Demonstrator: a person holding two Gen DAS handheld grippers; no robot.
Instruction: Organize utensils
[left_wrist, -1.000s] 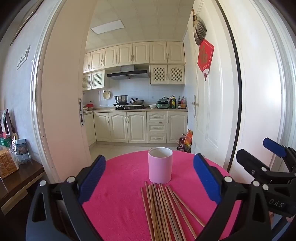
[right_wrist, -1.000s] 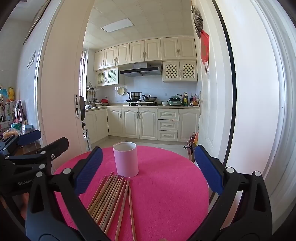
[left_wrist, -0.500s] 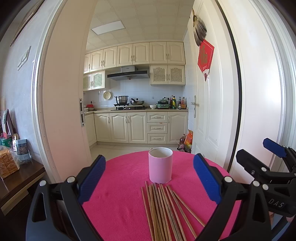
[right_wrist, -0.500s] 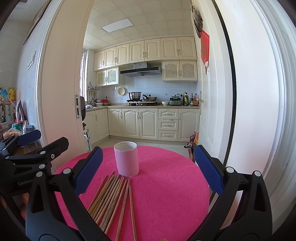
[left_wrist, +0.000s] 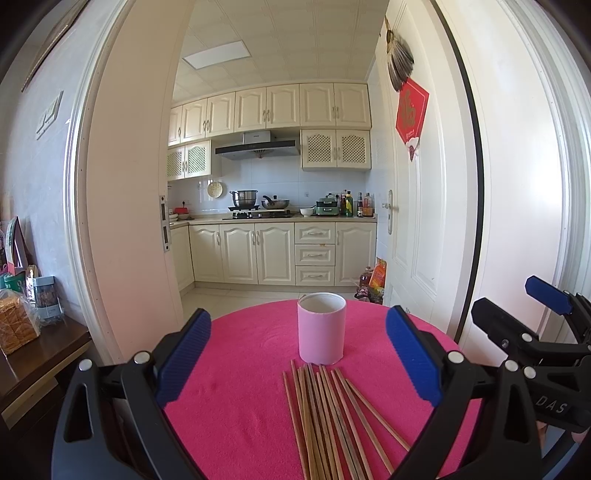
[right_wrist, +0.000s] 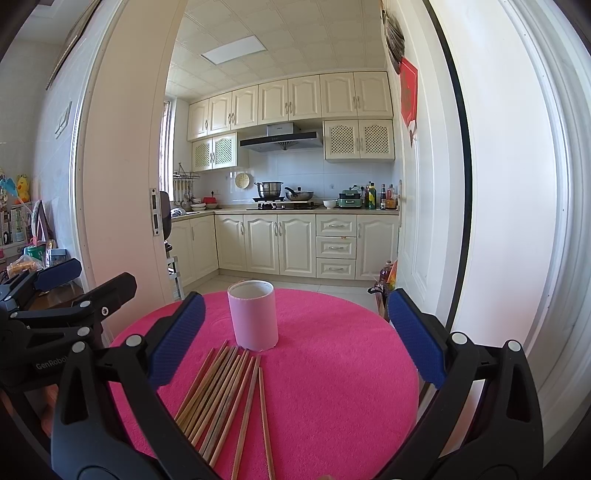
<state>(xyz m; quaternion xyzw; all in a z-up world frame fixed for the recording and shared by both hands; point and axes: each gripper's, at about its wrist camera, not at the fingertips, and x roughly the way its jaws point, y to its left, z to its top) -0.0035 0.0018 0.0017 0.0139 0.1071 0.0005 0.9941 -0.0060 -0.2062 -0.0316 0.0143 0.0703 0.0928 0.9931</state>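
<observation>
A pink cylindrical cup (left_wrist: 321, 328) (right_wrist: 253, 315) stands upright on a round pink table (left_wrist: 236, 398) (right_wrist: 332, 369). Several wooden chopsticks (left_wrist: 325, 417) (right_wrist: 225, 398) lie fanned out on the cloth just in front of the cup. My left gripper (left_wrist: 297, 354) hovers over the near side of the table, open, with nothing between its blue pads. My right gripper (right_wrist: 293, 339) is open too and holds nothing; it hangs to the right of the left one. Each gripper shows at the edge of the other's view.
A dark wooden side table (left_wrist: 33, 354) with bread and tins stands at the left. White door frames (left_wrist: 122, 221) flank an opening into a kitchen with cream cabinets (left_wrist: 273, 254). A white door (left_wrist: 417, 221) is at the right, with bottles and bags on the floor beside it.
</observation>
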